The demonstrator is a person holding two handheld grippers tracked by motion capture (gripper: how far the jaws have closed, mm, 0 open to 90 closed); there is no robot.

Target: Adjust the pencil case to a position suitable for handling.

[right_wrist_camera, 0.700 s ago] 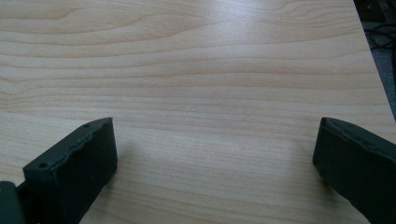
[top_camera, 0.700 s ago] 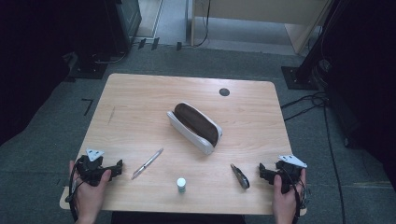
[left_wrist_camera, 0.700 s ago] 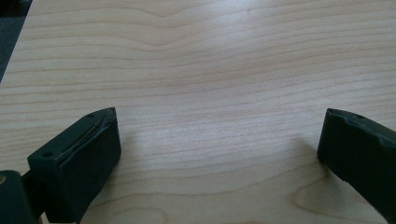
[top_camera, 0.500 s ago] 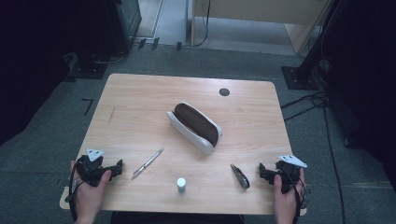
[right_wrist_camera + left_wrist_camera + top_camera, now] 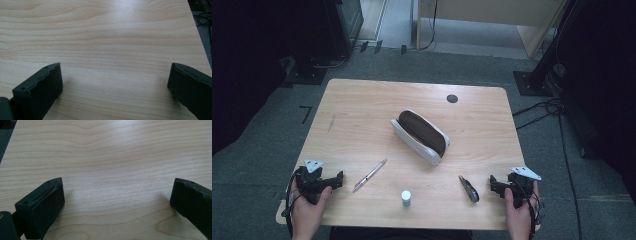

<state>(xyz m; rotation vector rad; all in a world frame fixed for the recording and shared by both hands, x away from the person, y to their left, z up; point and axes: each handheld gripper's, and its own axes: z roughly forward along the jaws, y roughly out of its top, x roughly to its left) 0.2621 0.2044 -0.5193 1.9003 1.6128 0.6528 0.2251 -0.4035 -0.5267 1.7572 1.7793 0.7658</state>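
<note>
Item 1: light wooden table (image 5: 362, 115) with rounded corners, standing on grey carpet; a small round black disc (image 5: 452, 98) is set in its far edge, right of centre.

Item 2: white oblong fabric pencil case (image 5: 420, 136) with a dark brown open interior, lying at an angle at the middle of the table, one end toward far left, the other toward near right.

Item 3: slim silver pen-shaped craft knife (image 5: 369, 175), lying at an angle near the front, left of centre, just right of the left gripper and apart from it.

Item 4: small white cylindrical bottle with a pale green cap (image 5: 406, 198), upright near the front edge, between the knife and the dark tool.

Item 5: short dark folding tool with a metallic sheen (image 5: 469, 188), flat near the front right, just left of the right gripper, not touching it.

Item 6: left gripper (image 5: 337, 179), black, held in a hand (image 5: 307, 210) at the near left corner; jaws spread wide, released, bare wood between them (image 5: 117, 195).

Item 7: right gripper (image 5: 493, 186), black, held in a hand (image 5: 519, 212) at the near right corner; jaws likewise wide apart, grasping nothing (image 5: 115, 75).
</note>
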